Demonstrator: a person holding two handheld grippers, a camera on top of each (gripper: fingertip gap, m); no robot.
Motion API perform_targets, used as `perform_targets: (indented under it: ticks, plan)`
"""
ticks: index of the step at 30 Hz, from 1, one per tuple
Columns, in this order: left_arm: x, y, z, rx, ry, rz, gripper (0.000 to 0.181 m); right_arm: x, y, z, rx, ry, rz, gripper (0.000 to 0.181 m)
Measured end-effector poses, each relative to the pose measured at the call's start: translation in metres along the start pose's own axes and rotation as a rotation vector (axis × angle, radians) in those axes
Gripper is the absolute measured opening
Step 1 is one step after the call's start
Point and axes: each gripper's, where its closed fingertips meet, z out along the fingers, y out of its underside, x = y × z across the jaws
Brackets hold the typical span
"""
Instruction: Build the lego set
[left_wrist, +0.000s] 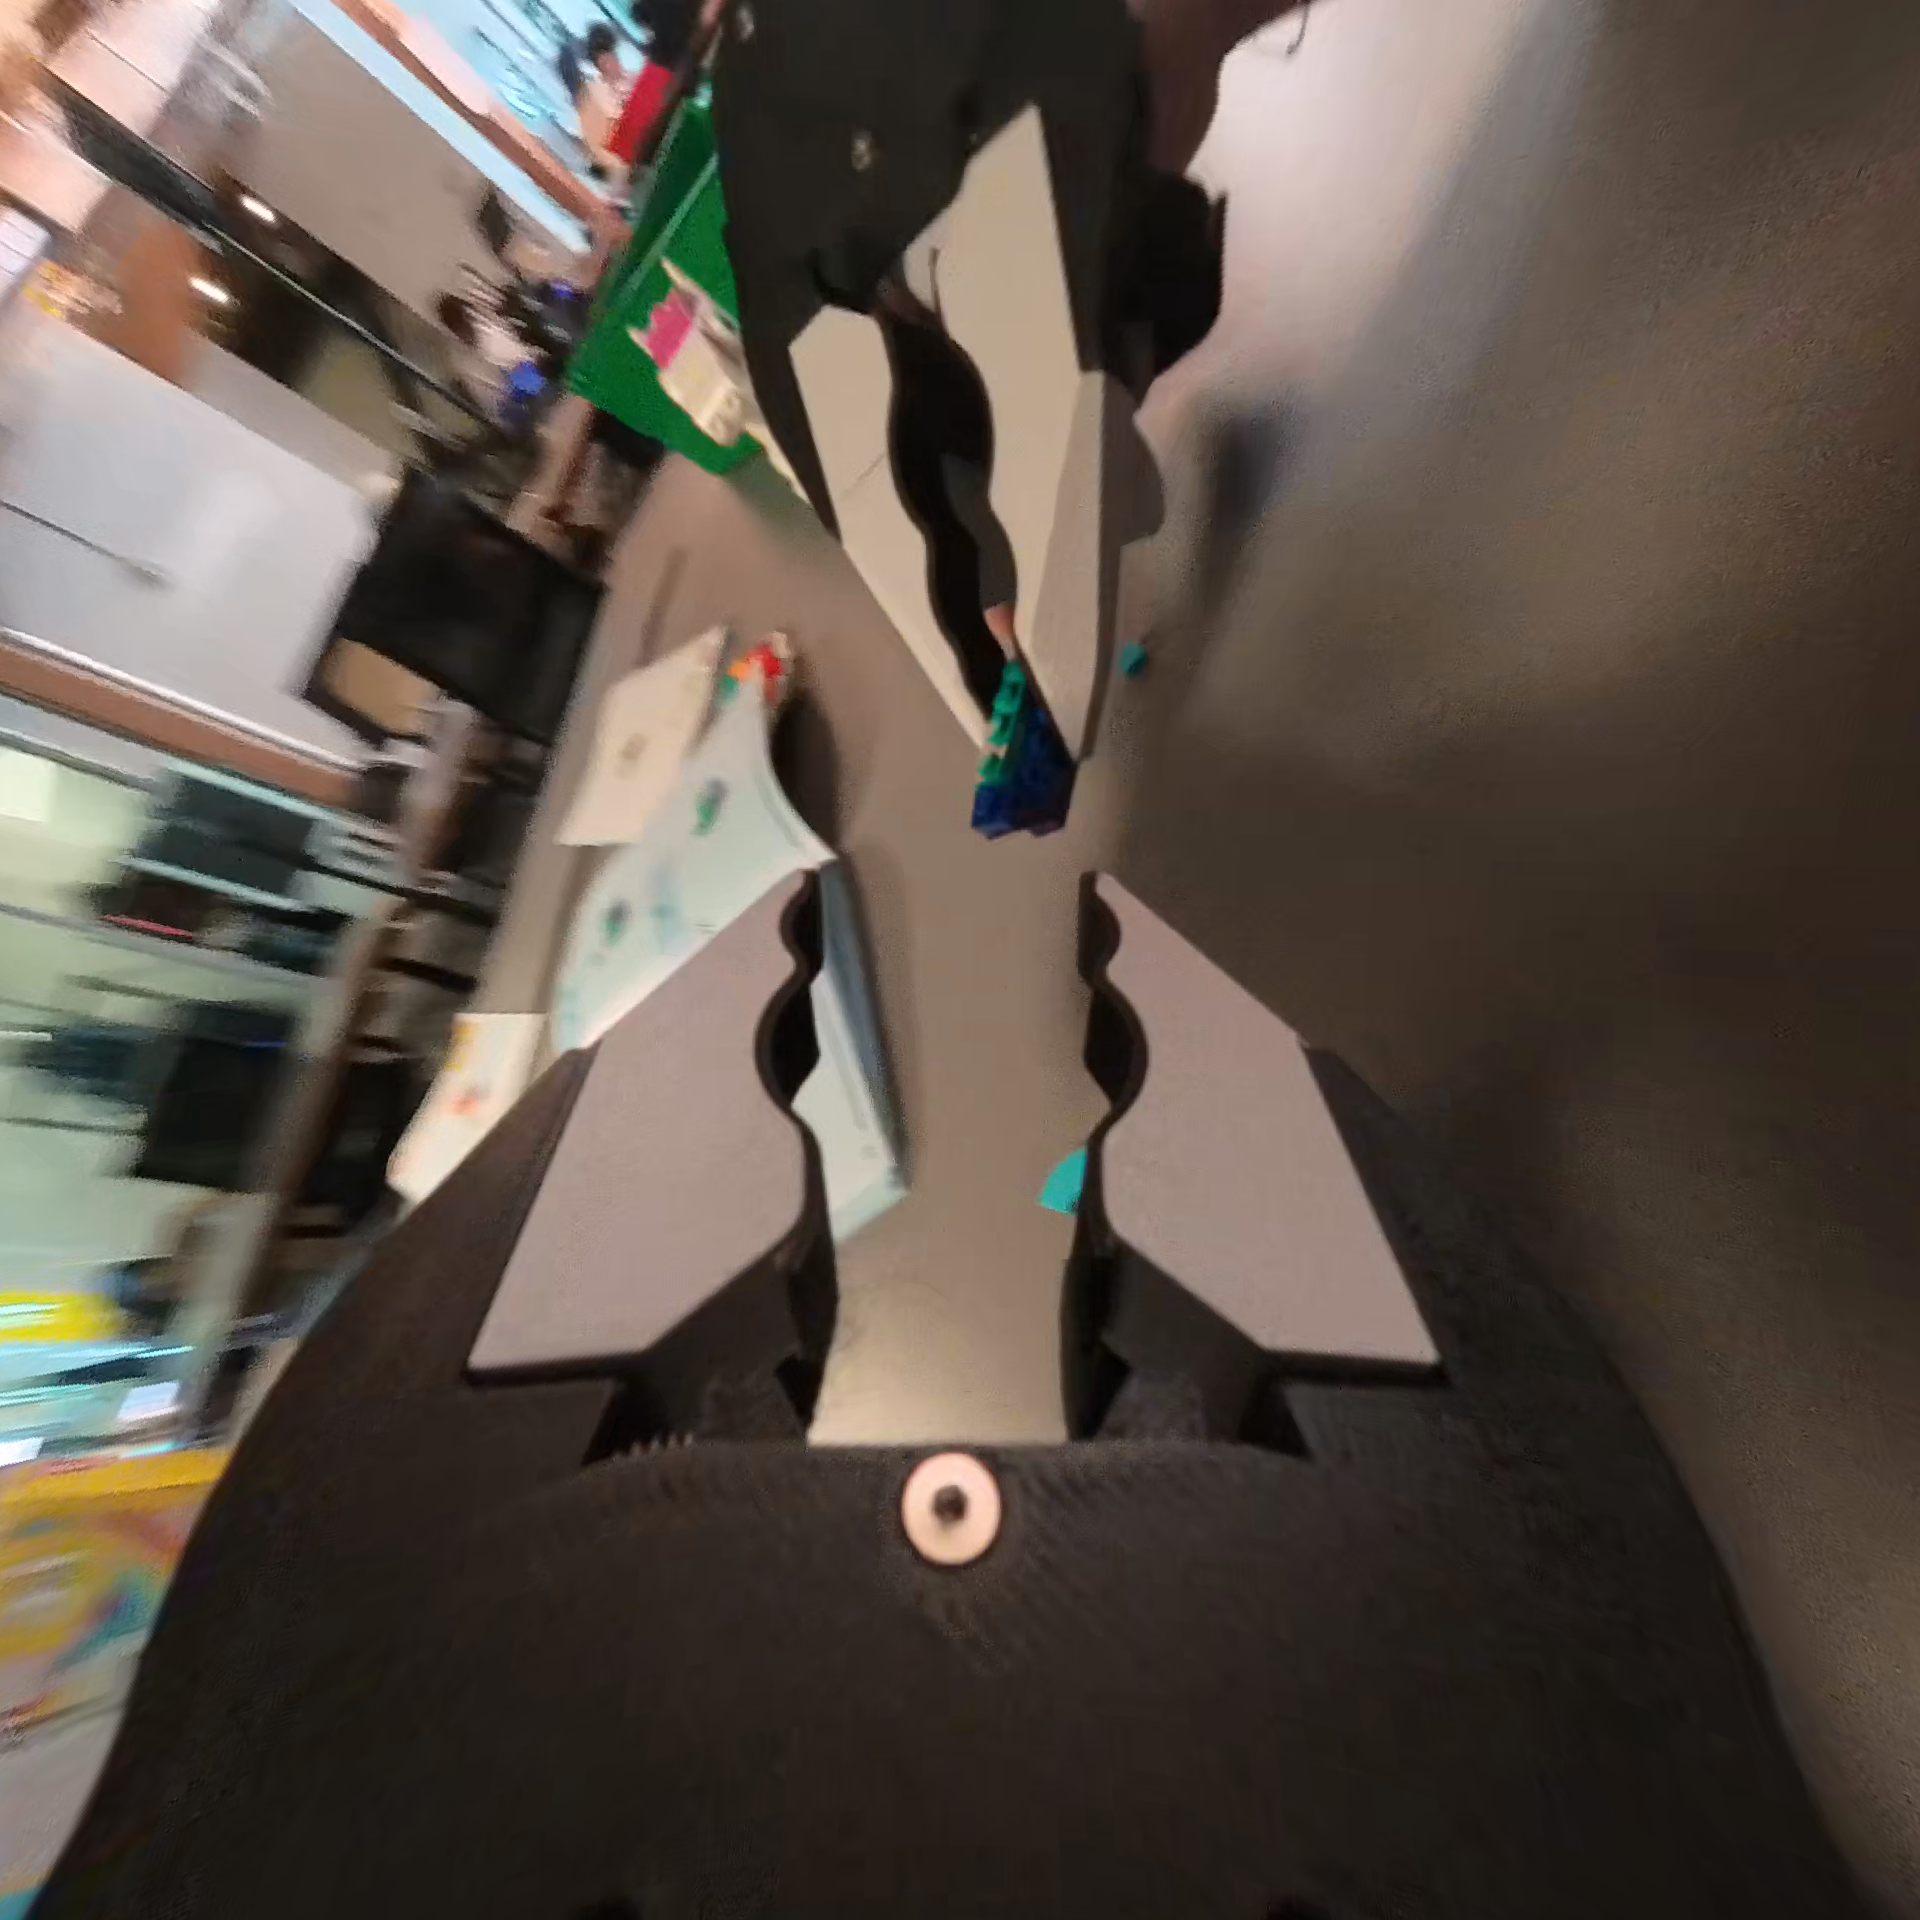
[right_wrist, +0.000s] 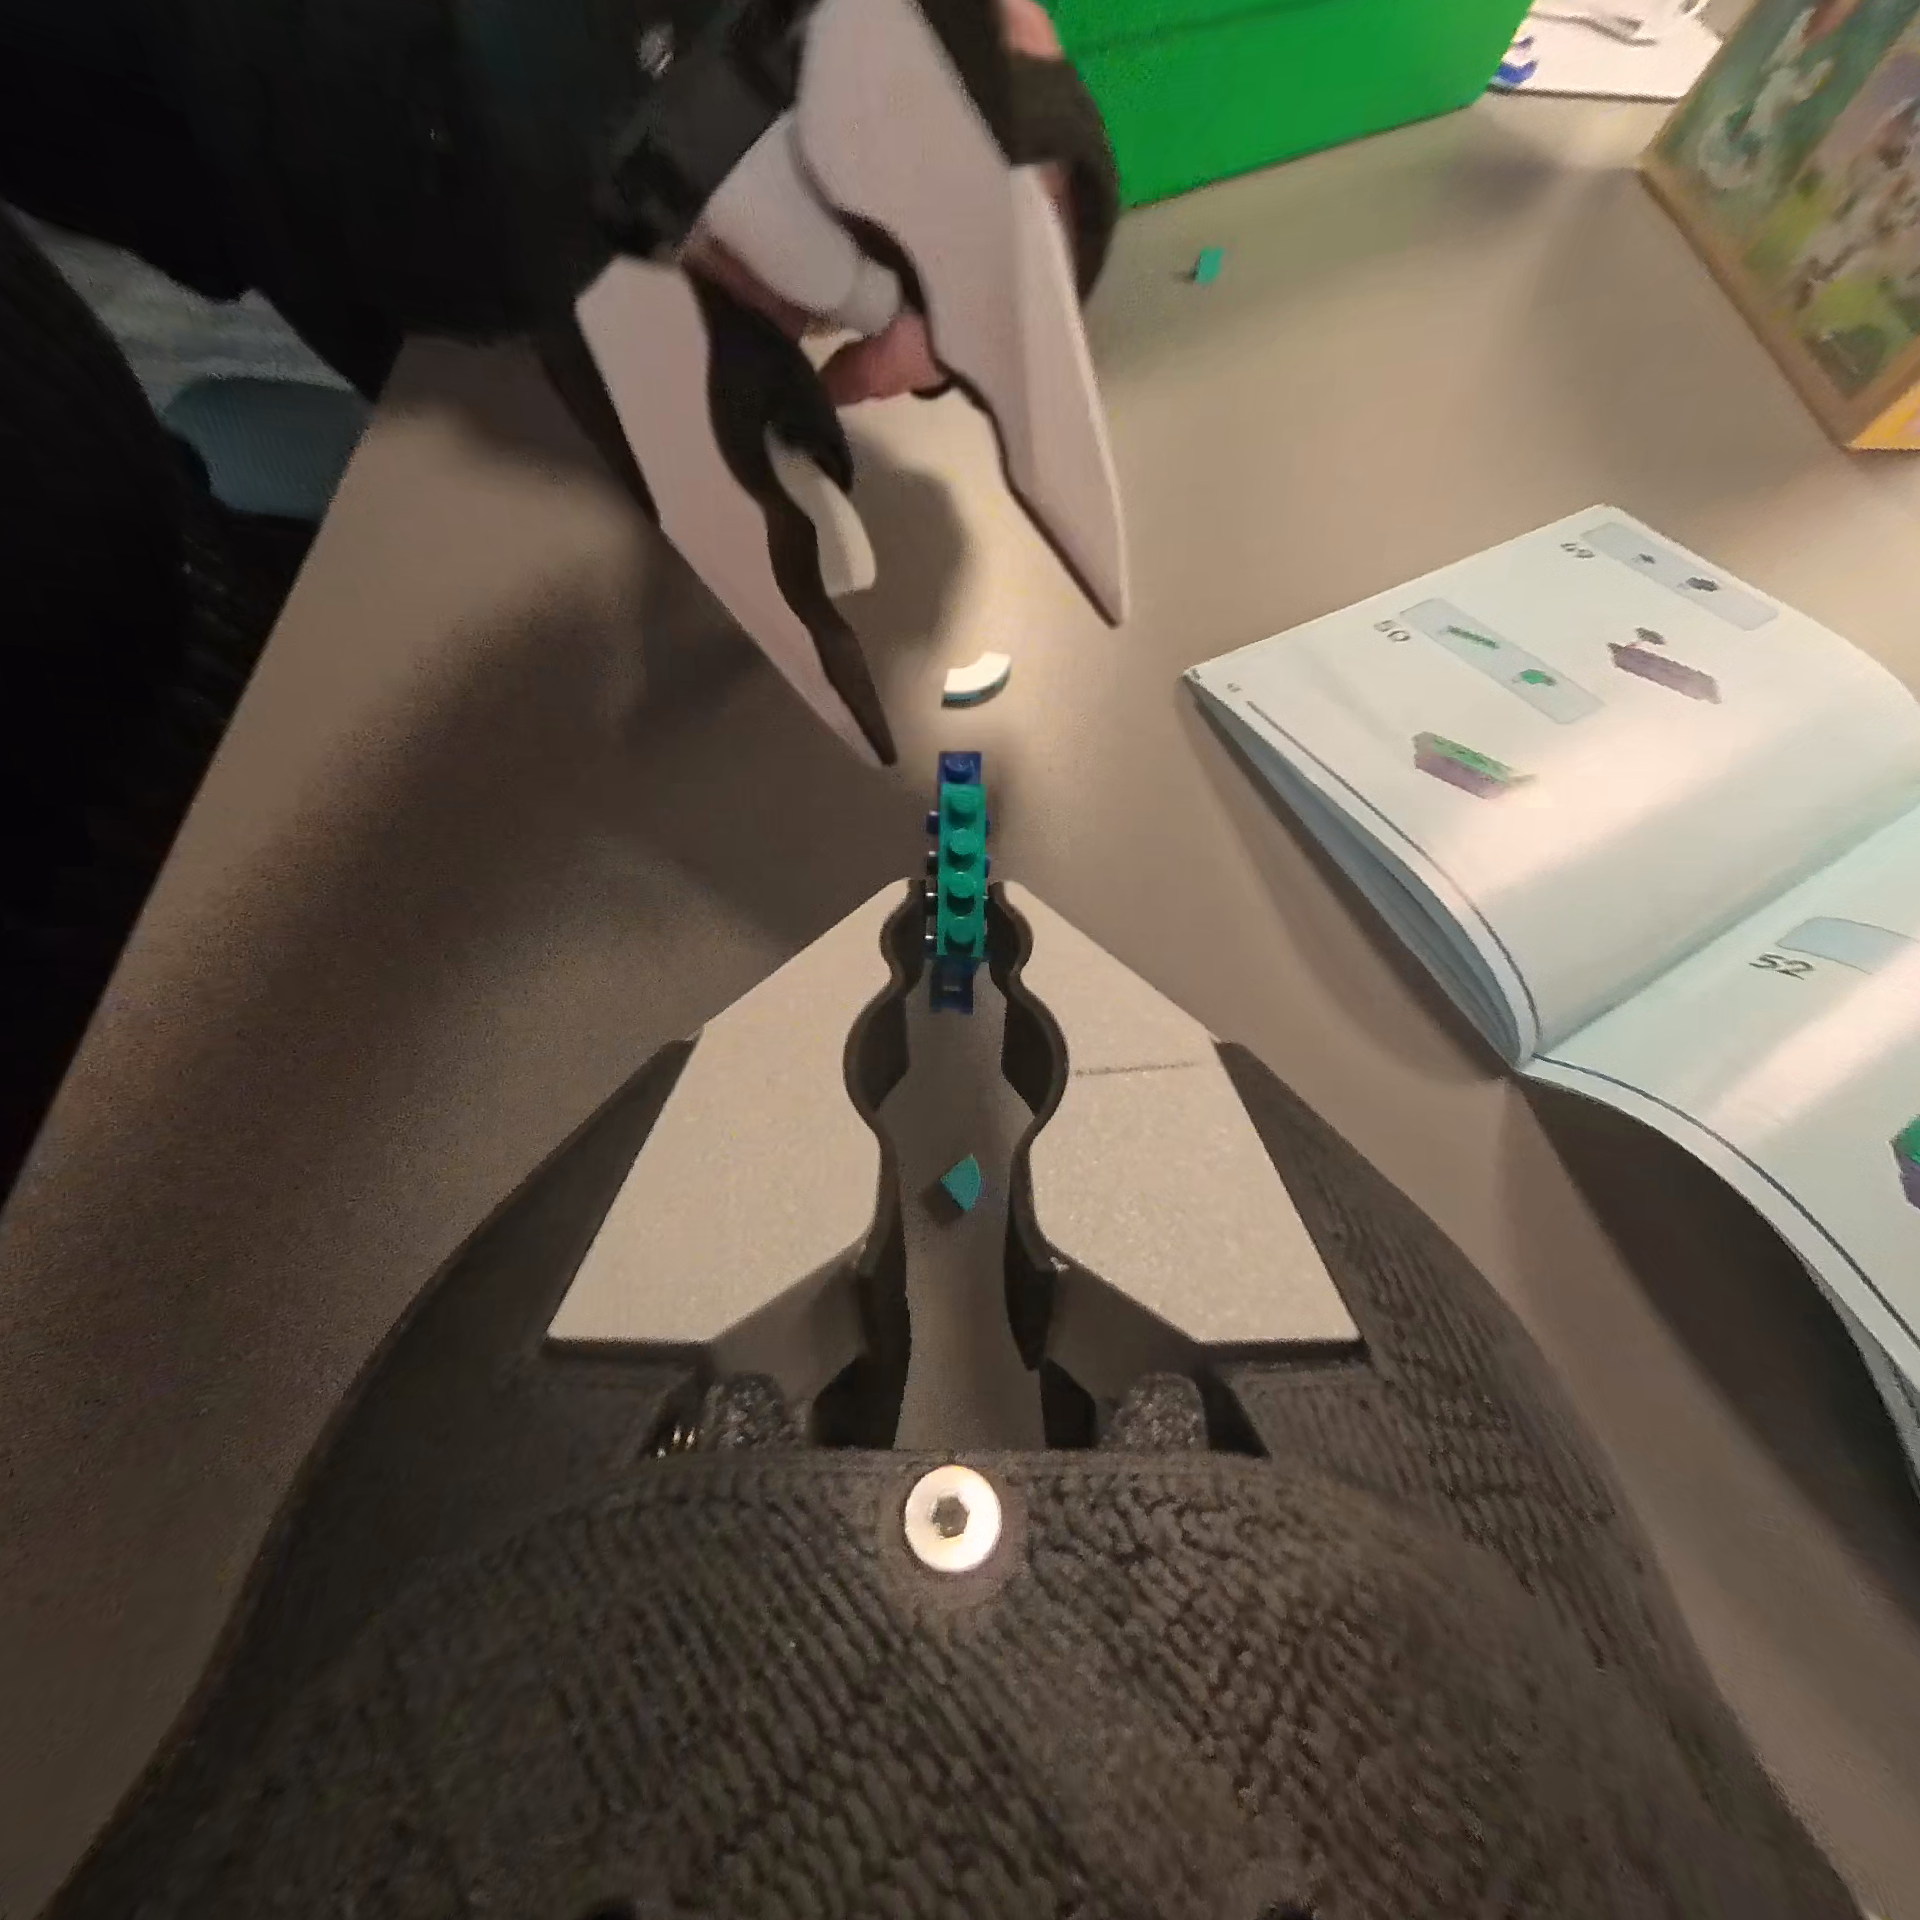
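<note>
My right gripper (right_wrist: 958, 894) is shut on a narrow stack of teal and blue bricks (right_wrist: 961, 873) and holds it on edge above the grey table (right_wrist: 468, 831). The stack also shows in the left wrist view (left_wrist: 1023, 758), pinched at the tips of the right gripper (left_wrist: 1039, 717). My left gripper (left_wrist: 948, 894) is open and empty. In the right wrist view it (right_wrist: 997, 686) hangs tilted just beyond the stack, one tip close to the stack's far end. A small white curved piece (right_wrist: 977, 681) lies on the table under it.
An open instruction booklet (right_wrist: 1558, 831) lies to the right, also in the left wrist view (left_wrist: 707, 862). Small teal pieces lie loose (right_wrist: 961, 1195), (right_wrist: 1205, 265), (left_wrist: 1065, 1184), (left_wrist: 1132, 657). A green bin (right_wrist: 1299, 83) and a printed box (right_wrist: 1818, 208) stand at the back. Less than 4 cm separates the two grippers' tips. It is some 7 cm from my left tips to the small white curved piece (right_wrist: 977, 681).
</note>
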Motion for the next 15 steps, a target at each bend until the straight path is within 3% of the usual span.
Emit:
perform_targets:
  ticks: [7, 15]
  plan:
    - [-0.003, -0.003, 0.008, -0.104, -0.204, 0.339, 0.037, 0.002, -0.006, -0.006, 0.037, 0.003, 0.058, 0.010]
    - [0.008, -0.012, 0.009, -0.086, -0.220, 0.490, 0.024, -0.003, -0.005, -0.003, 0.032, -0.026, 0.077, 0.009]
